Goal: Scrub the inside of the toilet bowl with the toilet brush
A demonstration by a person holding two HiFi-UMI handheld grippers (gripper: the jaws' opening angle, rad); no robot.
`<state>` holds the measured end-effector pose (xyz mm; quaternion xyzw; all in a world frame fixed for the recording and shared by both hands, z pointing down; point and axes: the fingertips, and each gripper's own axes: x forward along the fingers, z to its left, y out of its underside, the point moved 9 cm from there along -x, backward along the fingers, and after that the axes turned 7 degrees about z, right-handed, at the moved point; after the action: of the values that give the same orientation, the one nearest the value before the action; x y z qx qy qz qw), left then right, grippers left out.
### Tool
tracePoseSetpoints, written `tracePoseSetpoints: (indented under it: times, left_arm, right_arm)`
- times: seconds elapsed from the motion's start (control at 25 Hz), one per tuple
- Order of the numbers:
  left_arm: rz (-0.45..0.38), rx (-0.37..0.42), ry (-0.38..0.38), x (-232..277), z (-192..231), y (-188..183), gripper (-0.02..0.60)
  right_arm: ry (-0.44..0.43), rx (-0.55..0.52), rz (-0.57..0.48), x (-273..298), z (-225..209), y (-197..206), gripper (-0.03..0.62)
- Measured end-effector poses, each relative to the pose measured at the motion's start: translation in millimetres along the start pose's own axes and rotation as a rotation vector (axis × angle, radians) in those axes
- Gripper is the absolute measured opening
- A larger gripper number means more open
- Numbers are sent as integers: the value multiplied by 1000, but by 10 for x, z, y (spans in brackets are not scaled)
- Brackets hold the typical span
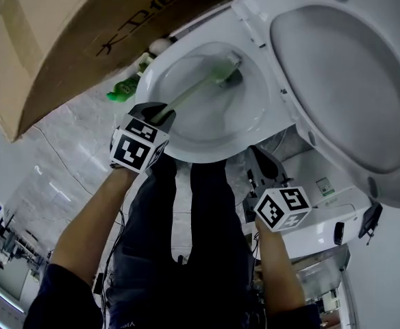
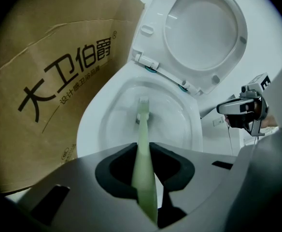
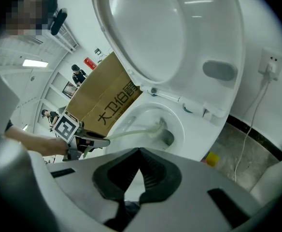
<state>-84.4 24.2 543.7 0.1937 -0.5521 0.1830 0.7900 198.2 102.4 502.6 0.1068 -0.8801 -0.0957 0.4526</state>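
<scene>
Currently mid-scrub, prob.: L gripper (image 1: 160, 117) clamped on brush (image 1: 198, 88) handle, bristle end low in bowl (image 1: 186, 146) nr the drain, slanted to reach the inner wall. R gripper (image 1: 263, 162) off by the rim, jaws together, empty, out of the stroke's way. Lid (image 1: 344, 81) up for access.

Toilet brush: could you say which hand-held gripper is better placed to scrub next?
Left: the left hand-held gripper is shut on the toilet brush, whose head sits inside the toilet bowl; the right hand-held gripper is shut, empty, outside it.
</scene>
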Motion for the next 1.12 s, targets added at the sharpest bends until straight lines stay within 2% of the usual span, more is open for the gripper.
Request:
tracePoseSetpoints:
  times: [0.6,1.12]
  left_arm:
    - [19,92,75,152,-397,90,94]
    - [62,130,147,174,-566,458,94]
  right_arm:
    - [20,38,-13,-69,8,237,5]
    - [7,25,-10,-34,202,492,5]
